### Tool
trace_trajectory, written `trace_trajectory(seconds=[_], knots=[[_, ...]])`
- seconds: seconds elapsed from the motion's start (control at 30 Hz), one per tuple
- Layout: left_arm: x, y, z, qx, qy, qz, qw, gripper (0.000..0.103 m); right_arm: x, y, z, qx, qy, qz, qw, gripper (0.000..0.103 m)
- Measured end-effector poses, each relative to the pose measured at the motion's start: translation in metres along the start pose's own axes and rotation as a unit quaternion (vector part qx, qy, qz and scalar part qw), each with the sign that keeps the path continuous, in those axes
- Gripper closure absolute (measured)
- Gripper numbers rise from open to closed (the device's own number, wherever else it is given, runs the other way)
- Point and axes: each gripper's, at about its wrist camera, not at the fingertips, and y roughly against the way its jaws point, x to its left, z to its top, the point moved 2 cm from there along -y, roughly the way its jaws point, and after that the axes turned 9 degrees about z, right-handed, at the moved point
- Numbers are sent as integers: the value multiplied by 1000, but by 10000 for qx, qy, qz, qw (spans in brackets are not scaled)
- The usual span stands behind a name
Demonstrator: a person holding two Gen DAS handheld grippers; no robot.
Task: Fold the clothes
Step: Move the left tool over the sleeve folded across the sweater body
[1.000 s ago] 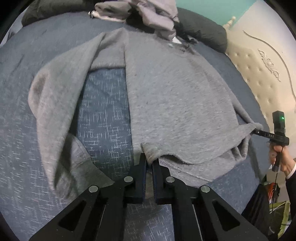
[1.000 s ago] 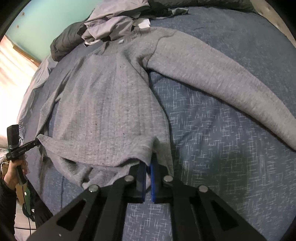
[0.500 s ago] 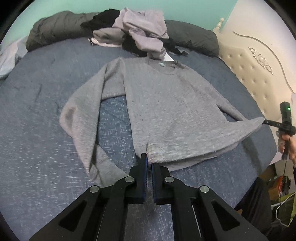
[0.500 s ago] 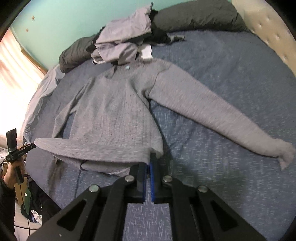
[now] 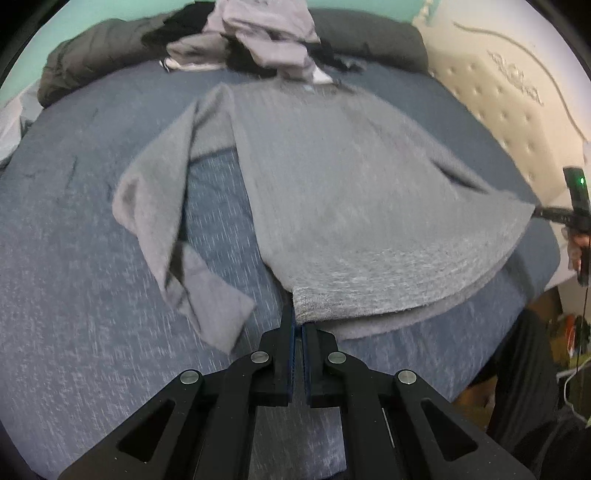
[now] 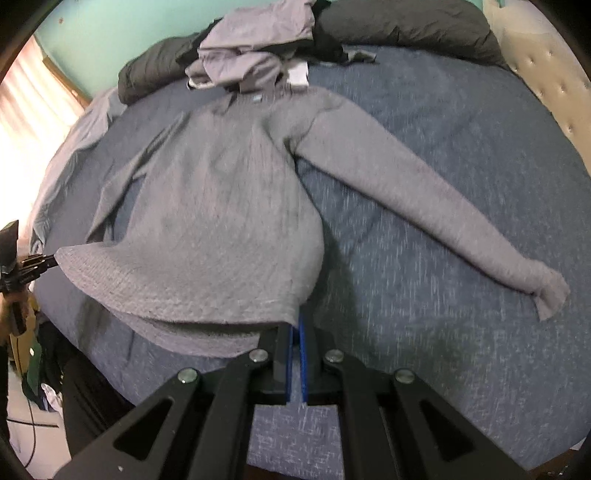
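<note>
Here the grey knit sweater (image 5: 351,192) lies face-up on the blue bedspread (image 5: 74,258), collar toward the pile of clothes (image 5: 258,40) and dark pillows (image 6: 406,26) at the head edge, hem at the foot edge. The left gripper (image 5: 297,314) has its jaws pressed nearly together on one hem corner; the right gripper (image 6: 295,325) is likewise clamped on the opposite hem corner. Between the two, the hem (image 6: 166,295) hangs lifted off the bedspread in a shallow arc, and a second layer of knit sags below it, so each pinch may hold only the top layer. I cannot tell for certain.

One sleeve (image 6: 424,206) runs straight out toward the side edge by the tufted headboard (image 5: 517,110); the other sleeve (image 5: 166,206) is bent, its cuff doubled back near the foot edge.

What could go wrong: if only one layer is pinched, carrying the hem toward the collar would leave the under layer bunched. The knit looks soft and stretchy, so uneven pull between the hands could skew the body or slip a corner out of the narrow pads. The bent sleeve could be trapped crooked under a fold. The collar touches the clothes pile, which might snag or be dragged along.

A small pale tag (image 6: 256,97) shows at the neckline, but any writing is too blurred to read; no brand is legible anywhere.
</note>
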Motion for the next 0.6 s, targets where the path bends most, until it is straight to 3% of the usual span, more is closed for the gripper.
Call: trace_trajectory(seconds=[0.3,0.6], knots=[[-18,-36,-32,538,-177,-84,9984,100,-13,-28,-29,435,65,-148,9989,101],[-24,-34,-54,845,-170,-294,9958,98,-16,-43,-58,891,179,165,9957,98]])
